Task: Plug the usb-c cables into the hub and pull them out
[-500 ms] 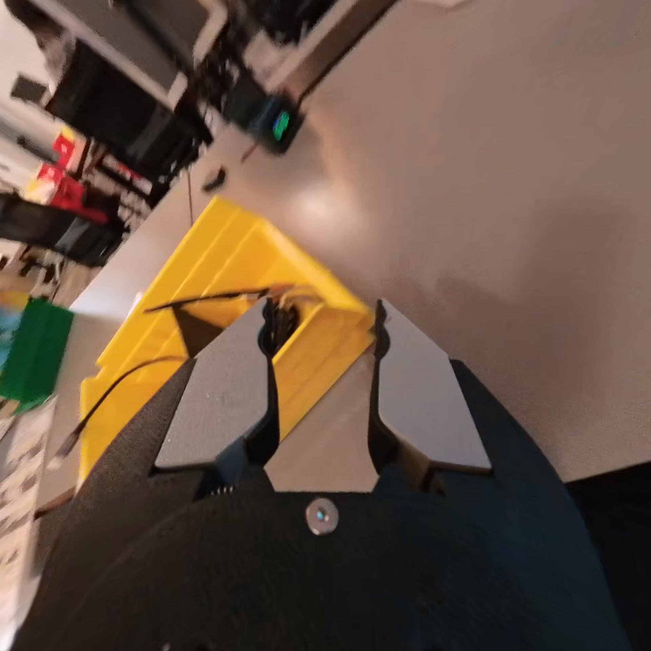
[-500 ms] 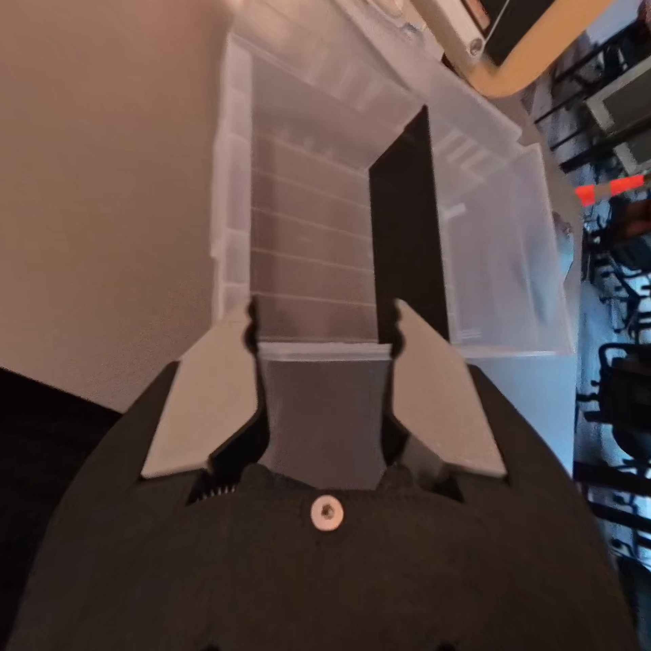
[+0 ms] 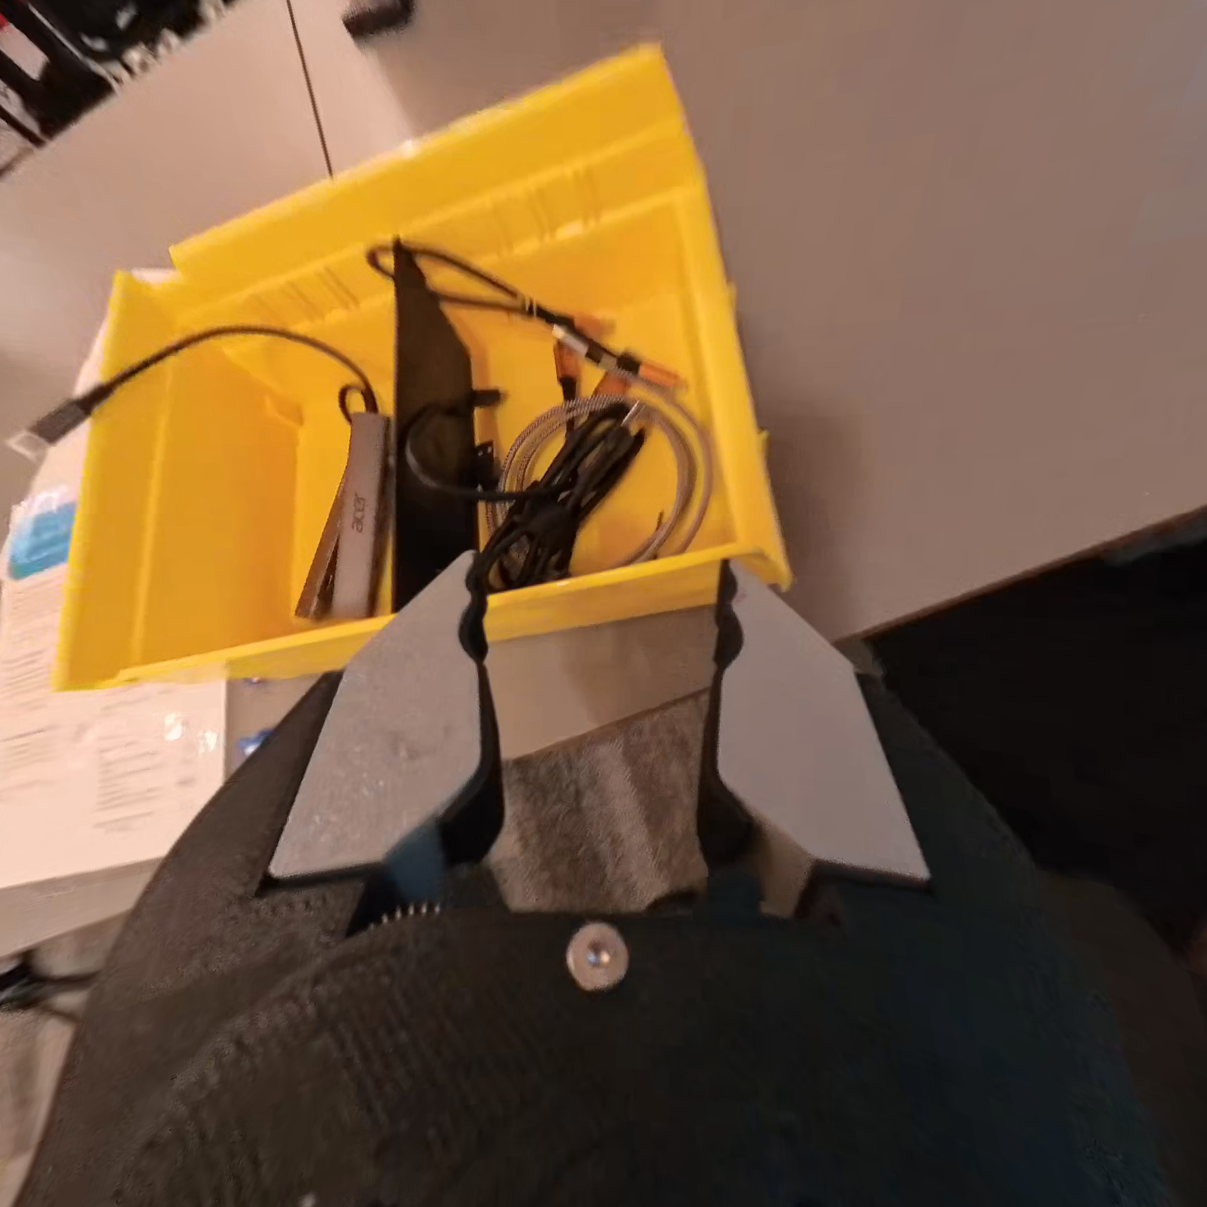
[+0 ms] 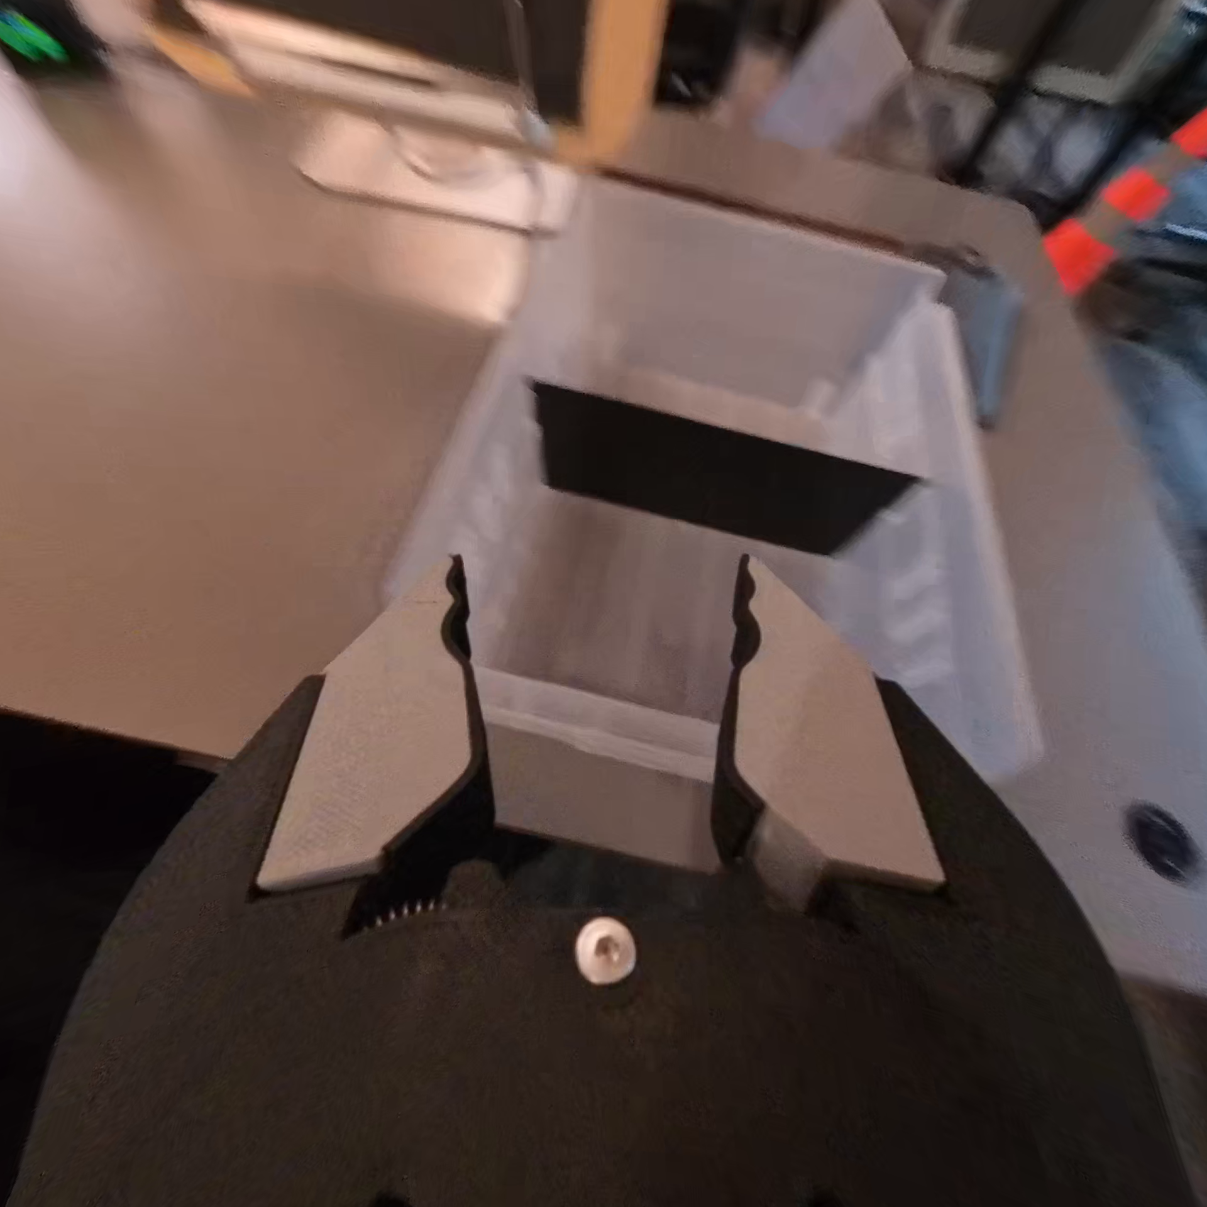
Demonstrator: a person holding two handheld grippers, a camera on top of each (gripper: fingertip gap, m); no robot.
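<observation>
While both claws, left claw (image 3: 595,581) and right claw (image 4: 599,575), hang spread and empty, I'd go slow grabbing the slim grey metal hub (image 3: 356,516) from the yellow plastic bin (image 3: 196,496).

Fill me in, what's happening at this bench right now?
A person holds two handheld grippers, both with jaws open and nothing grasped yet. The left gripper hangs at the near edge of a yellow bin split by a black divider: a silver USB hub with a black lead stands on one side, coiled black and braided cables lie on the other. The right gripper faces a clear plastic bin with its own black divider; it looks empty, though the view is blurred. No cable is plugged in yet.
</observation>
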